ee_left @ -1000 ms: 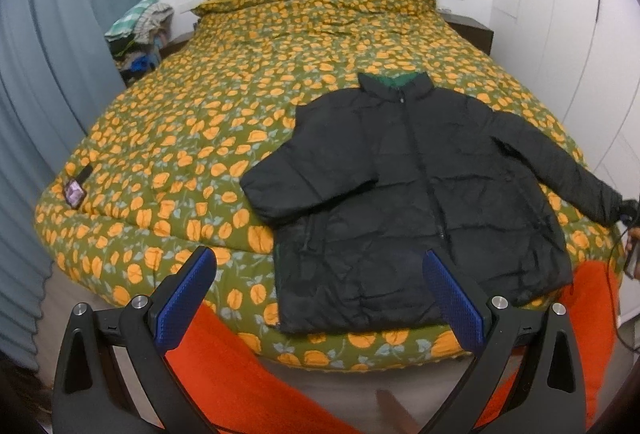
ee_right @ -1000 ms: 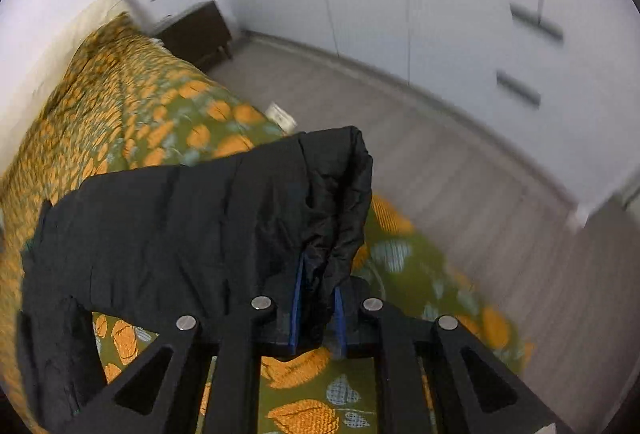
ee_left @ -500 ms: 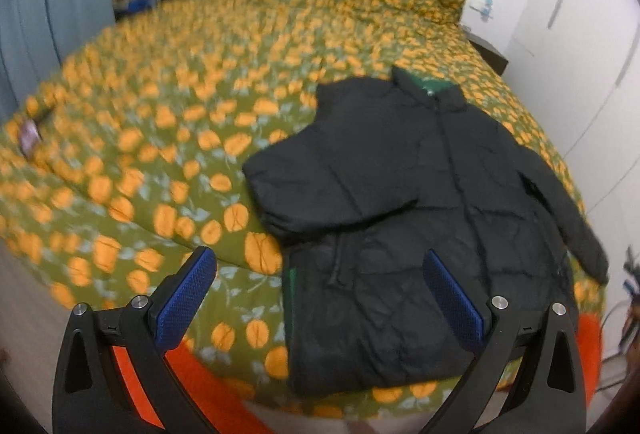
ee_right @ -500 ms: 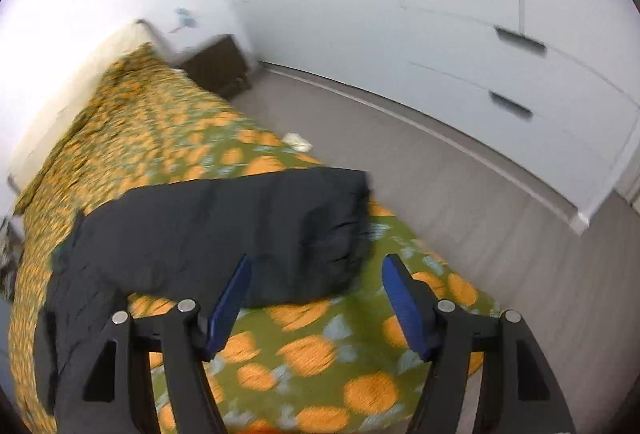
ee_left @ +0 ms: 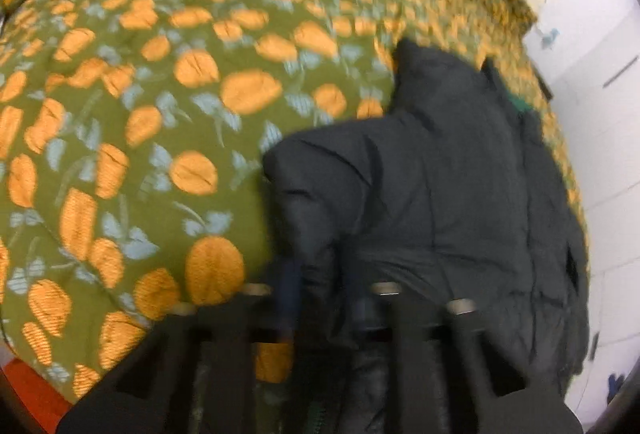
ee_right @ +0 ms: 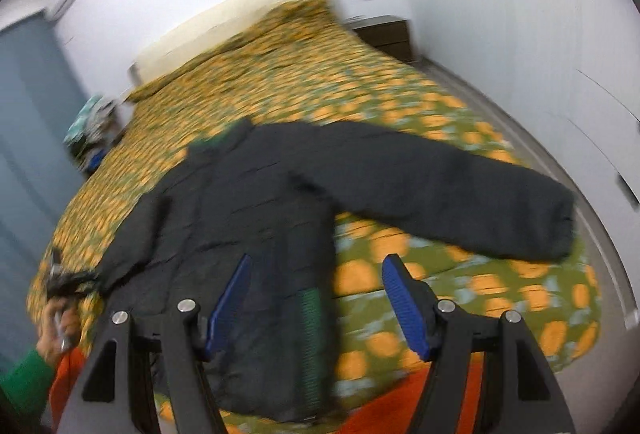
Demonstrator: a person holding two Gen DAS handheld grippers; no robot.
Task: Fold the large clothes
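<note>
A black jacket (ee_right: 256,201) (green-lined) lies on an olive quilt (ee_left: 132,137) patterned with orange fruit and pale-blue leaves.

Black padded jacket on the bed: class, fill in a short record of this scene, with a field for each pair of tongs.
garment: black padded jacket, spread flat
surface: green bedspread with orange flowers
far sleeve: stretched out sideways
near sleeve: cuff pinched
left tongs: just closed, shut on the cuff
right tongs: open, nothing between them, above the hem

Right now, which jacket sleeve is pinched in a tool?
The sleeve lying over the jacket front: the left tool is shut on its cuff. The other sleeve lies stretched out flat on the quilt, free; the right tool is open.
</note>
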